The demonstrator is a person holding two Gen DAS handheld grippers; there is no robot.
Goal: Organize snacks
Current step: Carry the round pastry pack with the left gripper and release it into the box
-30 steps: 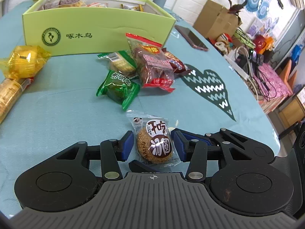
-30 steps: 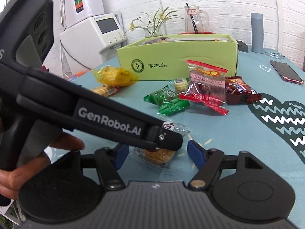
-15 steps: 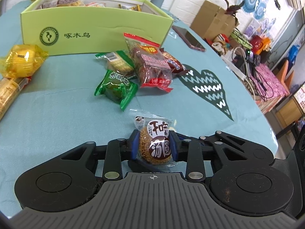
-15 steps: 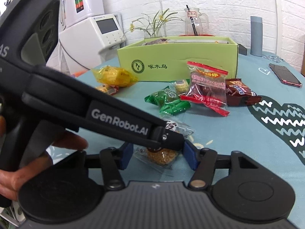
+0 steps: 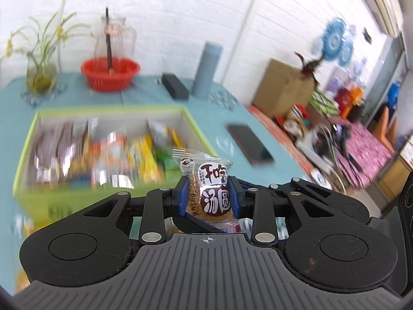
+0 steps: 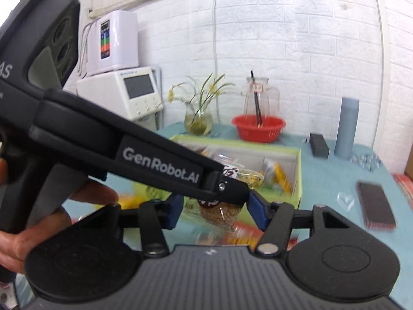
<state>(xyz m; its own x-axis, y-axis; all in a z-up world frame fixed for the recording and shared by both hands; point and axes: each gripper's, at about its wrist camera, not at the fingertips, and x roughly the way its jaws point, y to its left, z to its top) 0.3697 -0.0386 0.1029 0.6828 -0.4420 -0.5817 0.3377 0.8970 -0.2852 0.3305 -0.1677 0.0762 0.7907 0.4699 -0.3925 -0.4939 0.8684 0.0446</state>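
1. Red basin [image 5: 110, 73] at the table's far edge, a dark stick standing in it.
2. Glass vase [image 5: 41, 76] with yellow flowers, left of the basin.
3. Grey cylinder [image 5: 206, 69], upright.
4. Black phone [image 5: 249, 144], lying flat.
5. White appliance [image 6: 121, 95] beside the wall.

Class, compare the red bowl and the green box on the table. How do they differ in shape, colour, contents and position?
The red bowl is round; the green box is rectangular and much wider. The red bowl seems to hold a glass jug; the green box holds wrapped snacks. The bowl stands by the back wall, the box nearer the camera. Both are open-topped and stand on the blue table.
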